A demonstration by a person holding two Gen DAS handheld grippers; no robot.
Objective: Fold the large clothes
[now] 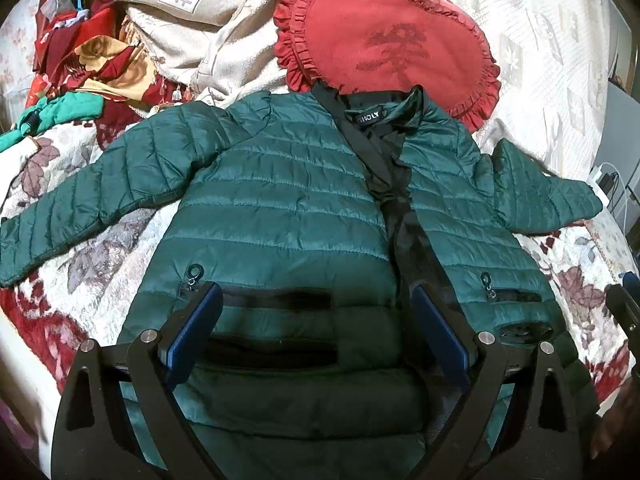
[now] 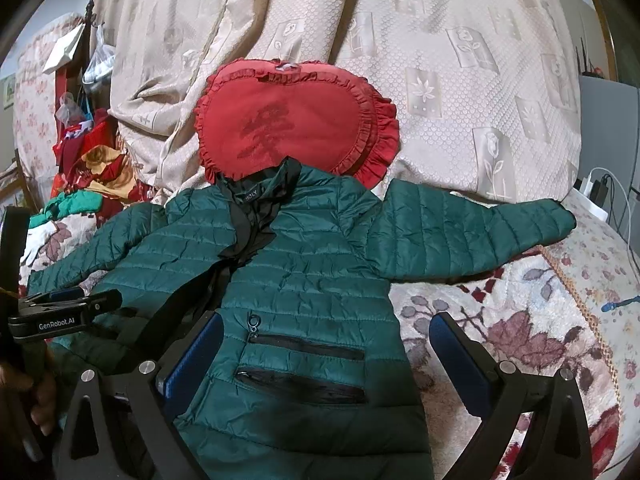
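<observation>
The green puffer jacket (image 1: 280, 208) lies flat on the bed, front side up, with both sleeves spread to the sides and its collar resting on the red pillow (image 1: 384, 44). Its shell is shiny, quilted in horizontal padded bands; the lining and the open front edges are black and smooth. The pillow is heart-shaped with a ruffled border. Under the jacket is a fluffy blanket (image 1: 100, 280) with leaves and red flowers, and behind is a beige cover (image 2: 460, 80) with woven flower squares.

My left gripper (image 1: 316, 332) hangs over the lower part of the jacket, jaws wide apart, holding nothing; its blue pads are ribbed. My right gripper (image 2: 326, 356) is also fully spread and empty, one finger over the jacket pocket, the other over the blanket.

Only the right view shows the whole right sleeve and the writing "GenRobot.AI" on my left tool. The left view shows the neck label (image 1: 367, 117) better; I read "HOLY", the first letter is unclear.
</observation>
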